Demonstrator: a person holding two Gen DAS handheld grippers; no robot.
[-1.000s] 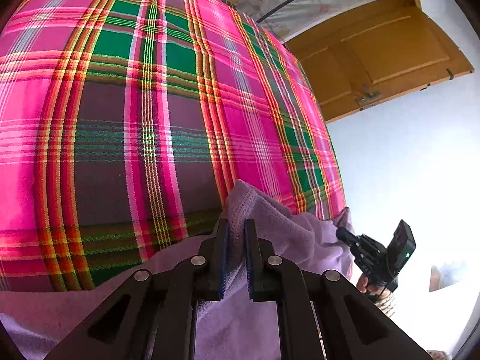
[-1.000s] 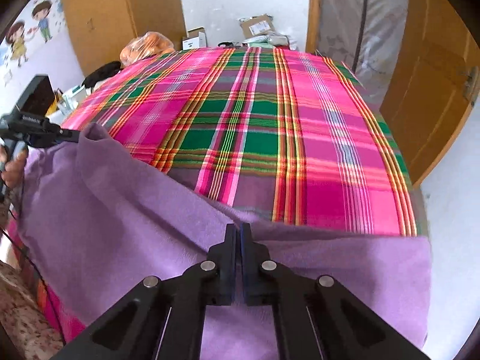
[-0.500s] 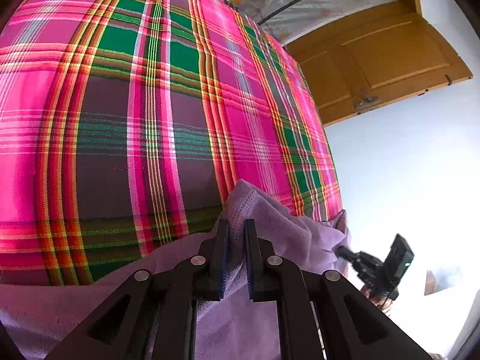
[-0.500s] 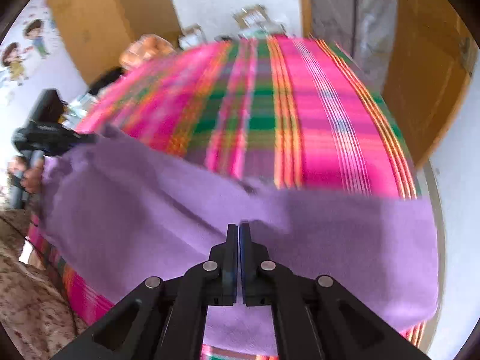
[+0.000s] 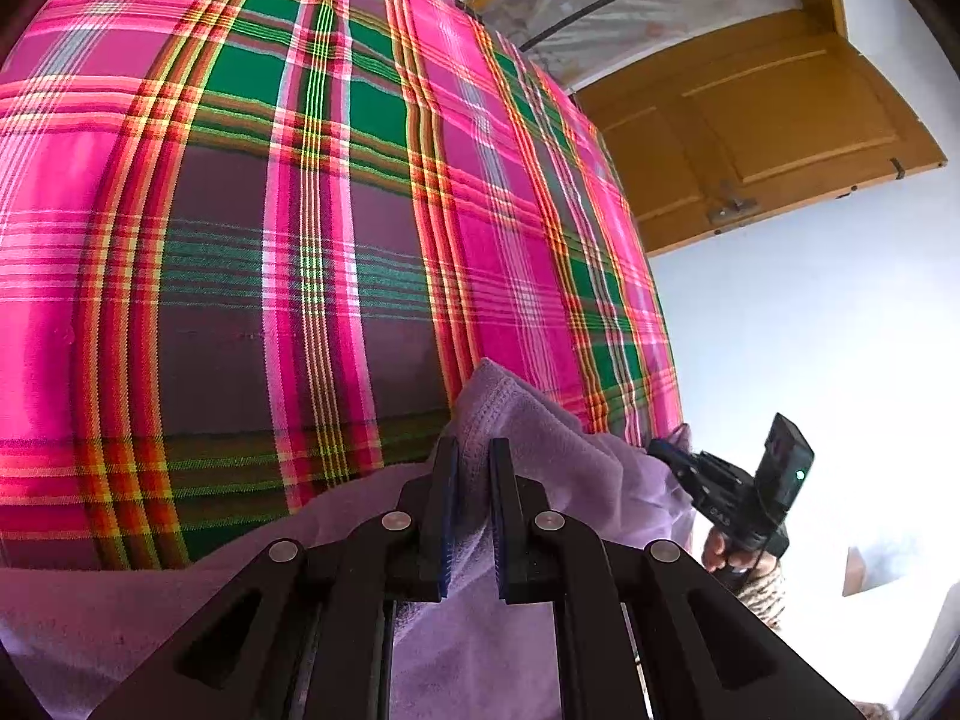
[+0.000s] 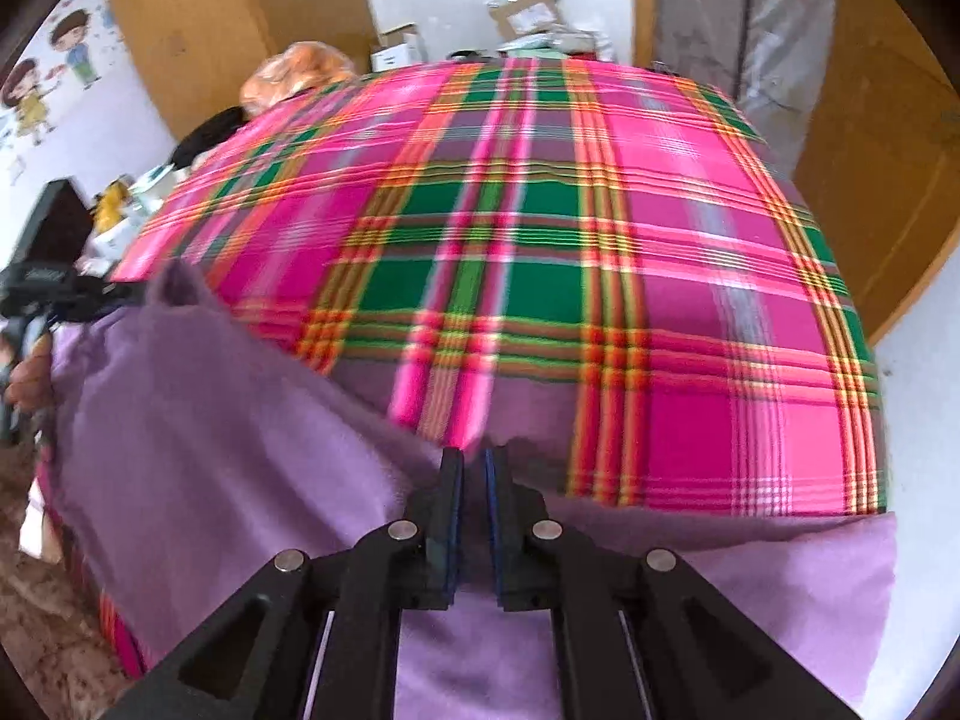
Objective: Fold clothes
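The purple cloth point(image 6: 228, 480) hangs over the near edge of the bed, whose pink and green plaid cover point(image 6: 540, 252) spreads away toward twelve o'clock. From the right wrist view, the cloth fills the lower part of the scene, from nine o'clock round to four o'clock, with one corner lifted at the left.

The left claw point(image 5: 474, 456) has its fingers drawn close with a raised fold of the purple cloth point(image 5: 540, 438) pinched between them; the hem stands up just past the tips. The right claw point(image 6: 474, 468) shows a narrow gap between its blue pads, and the cloth's upper edge lies right at that gap, though blur keeps me from saying whether it has a grip.

In the left wrist view, the right claw point(image 5: 666, 450) sits at about four o'clock, its tips at the far corner of the cloth, a hand point(image 5: 717, 549) under it. A wooden door point(image 5: 774, 138) stands at two o'clock. Boxes point(image 6: 528, 15) sit beyond the bed's far end.
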